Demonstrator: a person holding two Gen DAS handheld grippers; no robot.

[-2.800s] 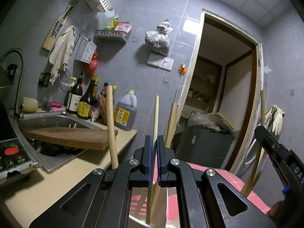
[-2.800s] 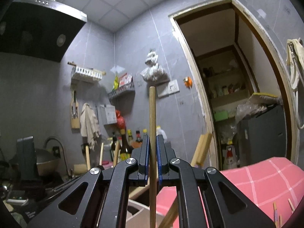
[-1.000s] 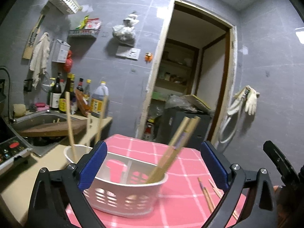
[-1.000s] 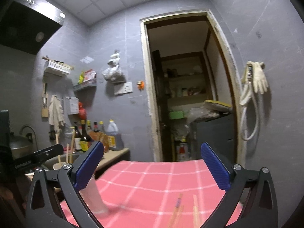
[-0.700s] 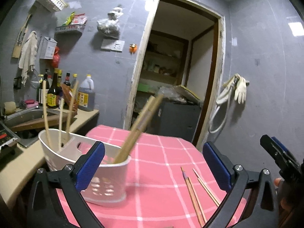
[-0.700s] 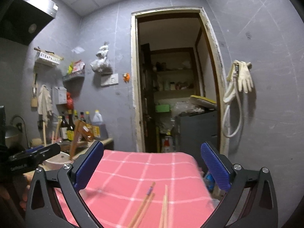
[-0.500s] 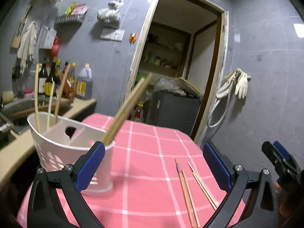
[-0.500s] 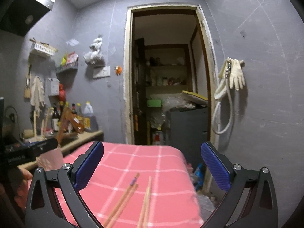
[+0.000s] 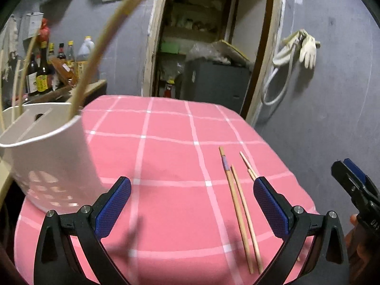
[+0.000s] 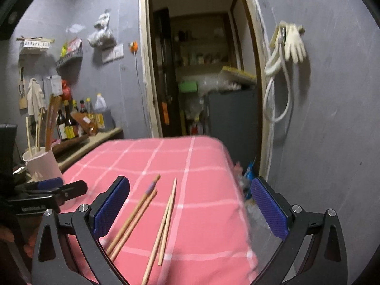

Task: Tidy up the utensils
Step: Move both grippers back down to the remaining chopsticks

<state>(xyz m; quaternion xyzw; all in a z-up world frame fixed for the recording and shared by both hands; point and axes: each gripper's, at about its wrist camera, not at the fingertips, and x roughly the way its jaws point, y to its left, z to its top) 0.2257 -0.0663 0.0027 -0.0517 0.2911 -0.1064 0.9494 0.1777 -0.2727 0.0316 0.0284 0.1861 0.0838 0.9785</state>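
Holder: a white utensil holder [image 9: 47, 147] is seen at the left on the pink checked tablecloth [image 9: 166, 156], several sticks already stood in it.
Left gripper [image 9: 192, 204]: jaws are spread wide, nothing is held.
Chopsticks [image 9: 237, 204]: four are laid loose to the right, well apart from the holder.
Right gripper [image 10: 190, 210]: jaws are spread wide, nothing is held.
Advice: one pair should be straddled squarely, then pinched near mid-length so neither stick is tilted out.
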